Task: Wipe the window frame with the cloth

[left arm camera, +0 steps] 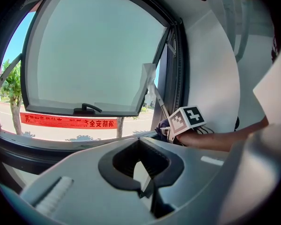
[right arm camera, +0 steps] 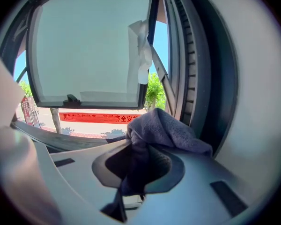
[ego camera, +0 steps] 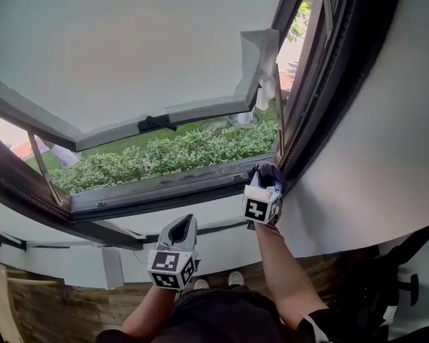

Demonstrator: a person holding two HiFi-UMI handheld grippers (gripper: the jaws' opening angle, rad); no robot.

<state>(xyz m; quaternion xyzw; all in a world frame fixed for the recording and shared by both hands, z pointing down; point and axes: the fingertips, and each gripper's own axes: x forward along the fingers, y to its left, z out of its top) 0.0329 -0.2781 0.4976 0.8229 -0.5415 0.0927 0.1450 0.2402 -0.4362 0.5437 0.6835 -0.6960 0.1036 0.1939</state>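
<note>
At the far left of the head view, the dark window frame (ego camera: 157,191) runs along the bottom of the opening. The pane (ego camera: 129,48) above it is swung outward, with a black handle (ego camera: 156,123) on its lower edge. A green hedge (ego camera: 164,156) shows through the gap below the pane. Lower down, in front of the sill, the left gripper (ego camera: 180,229) hangs in the air, well apart from the frame. In its own view the left gripper (left arm camera: 140,184) has its jaws drawn together at the tips with nothing between them, and a red banner (left arm camera: 65,122) lies across the street outside. A loose white strip (ego camera: 257,56) hangs further right, at the pane's far corner. Beneath it the right gripper (ego camera: 266,183) reaches up into the lower right corner of the frame. There its jaws are clamped on a grey-purple cloth (ego camera: 270,168). In the right gripper view the cloth (right arm camera: 168,130) is bunched above the closed jaws of the right gripper (right arm camera: 133,184), with a tail hanging down between them. The bunched part lies against the upright side of the frame (right arm camera: 196,78). To the right of that is a plain white wall (ego camera: 386,156).
</note>
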